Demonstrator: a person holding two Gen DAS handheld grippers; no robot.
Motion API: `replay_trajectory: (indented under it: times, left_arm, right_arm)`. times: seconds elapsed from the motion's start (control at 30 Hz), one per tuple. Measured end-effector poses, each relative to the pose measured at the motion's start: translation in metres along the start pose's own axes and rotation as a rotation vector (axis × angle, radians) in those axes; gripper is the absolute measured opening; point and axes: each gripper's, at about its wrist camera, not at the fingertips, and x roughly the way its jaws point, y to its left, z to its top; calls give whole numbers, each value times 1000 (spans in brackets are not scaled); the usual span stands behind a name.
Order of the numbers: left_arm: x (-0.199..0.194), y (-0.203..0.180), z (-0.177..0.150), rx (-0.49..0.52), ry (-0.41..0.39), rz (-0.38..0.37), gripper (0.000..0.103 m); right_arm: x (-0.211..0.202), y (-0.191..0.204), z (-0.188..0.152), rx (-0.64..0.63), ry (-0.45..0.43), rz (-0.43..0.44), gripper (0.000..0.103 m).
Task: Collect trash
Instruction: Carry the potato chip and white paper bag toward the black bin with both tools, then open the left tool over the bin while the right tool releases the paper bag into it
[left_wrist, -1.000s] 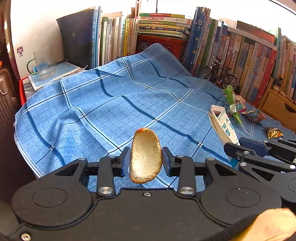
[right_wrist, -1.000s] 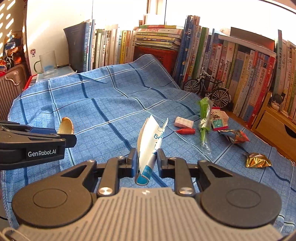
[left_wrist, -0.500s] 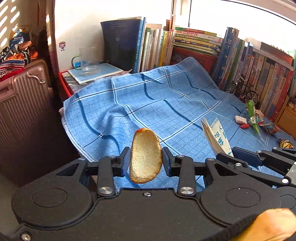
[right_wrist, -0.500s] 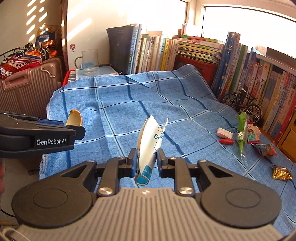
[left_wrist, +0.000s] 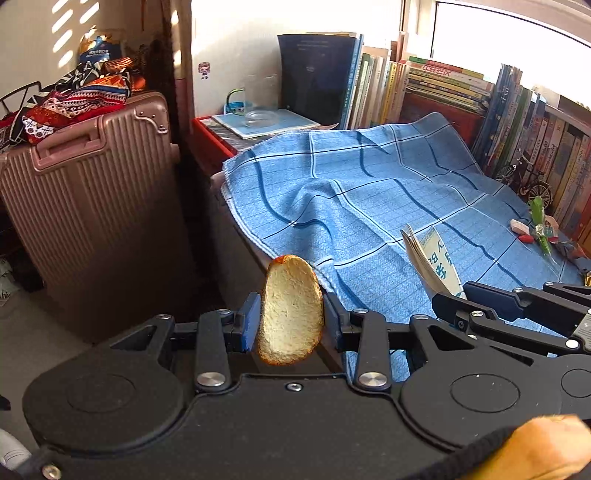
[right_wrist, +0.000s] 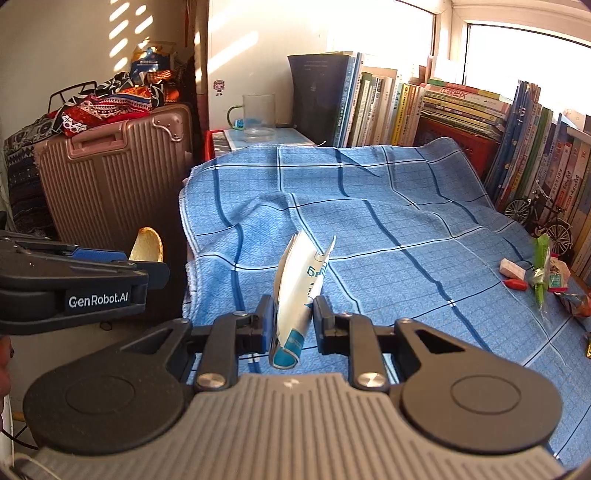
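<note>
Trash: peel (left_wrist: 290, 309) clamped in left tongs (left_wrist: 291, 320), carton (right_wrist: 298, 291) in right tongs (right_wrist: 293, 320), wrappers (right_wrist: 540, 274) far right | surface: blue cloth (right_wrist: 388, 229), books (right_wrist: 461, 110) behind | left edge: suitcase (left_wrist: 92, 221) near, floor gap between.

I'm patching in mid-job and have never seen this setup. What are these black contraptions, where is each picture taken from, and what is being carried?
There is no robot arm here: a person holds a two-finger gripper in each hand, and each picture comes from a fisheye camera on one gripper, looking forward along its fingers.

In the left wrist view, the left gripper is shut on a piece of orange peel. In the right wrist view, the right gripper is shut on a crumpled white and blue wrapper.

Ahead lies a blue checked cloth. More trash sits at its right edge: a green wrapper, a small white packet and a small red piece. Left of the cloth stands a pink suitcase.
</note>
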Motion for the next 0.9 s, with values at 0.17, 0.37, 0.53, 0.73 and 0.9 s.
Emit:
replay_trajectory:
  times: [0.17, 0.37, 0.53, 0.73, 0.9]
  left_arm:
    - [-10, 19, -14, -26, 13, 45, 35]
    - [-17, 39, -28, -95, 27, 85, 35]
    - [-18, 47, -36, -139, 40, 92, 35]
    - [-17, 48, -35, -139, 40, 108, 35]
    - [-16, 44, -31, -124, 18, 160, 72]
  right_arm:
    - [-7, 21, -3, -26, -2, 52, 27]
    - [-12, 44, -3, -76, -4, 124, 27]
    - [-12, 59, -7, -99, 14, 174, 27]
    - [-12, 65, -8, -123, 8, 187, 26]
    - [-11, 59, -5, -112, 3, 171, 26]
